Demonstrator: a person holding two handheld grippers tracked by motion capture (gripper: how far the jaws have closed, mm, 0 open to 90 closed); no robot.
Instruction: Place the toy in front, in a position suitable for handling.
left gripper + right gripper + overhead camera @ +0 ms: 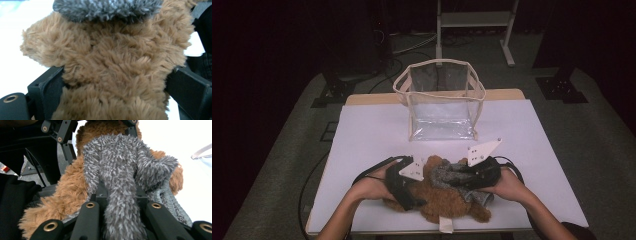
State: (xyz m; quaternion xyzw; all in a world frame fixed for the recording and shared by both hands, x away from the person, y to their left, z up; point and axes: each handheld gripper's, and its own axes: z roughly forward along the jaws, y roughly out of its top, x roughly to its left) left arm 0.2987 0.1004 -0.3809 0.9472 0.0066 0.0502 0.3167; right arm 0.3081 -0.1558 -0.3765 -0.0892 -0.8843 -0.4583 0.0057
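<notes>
A brown plush bear (pixel 447 204) lies on the white table (pixel 372 130) near its front edge, partly wrapped in a grey fuzzy garment (pixel 443 175). My left gripper (pixel 412 194) comes in from the bear's left. In the left gripper view its wide jaws (pixel 112 95) straddle the bear's furry body (pixel 117 65), and the fur brushes both fingers (pixel 50 92) without being squeezed. From the right, my right gripper (pixel 464 177) is shut on a bunched fold of the grey garment (pixel 120 177), pinched between its jaws (pixel 122 202). The bear's face is hidden.
A clear plastic bag with cream trim (pixel 442 100) stands open at the middle back of the table. A white tag (pixel 446 223) sticks out from under the bear at the front edge. Beyond the table stands a white metal frame (pixel 474 20) on a dark floor.
</notes>
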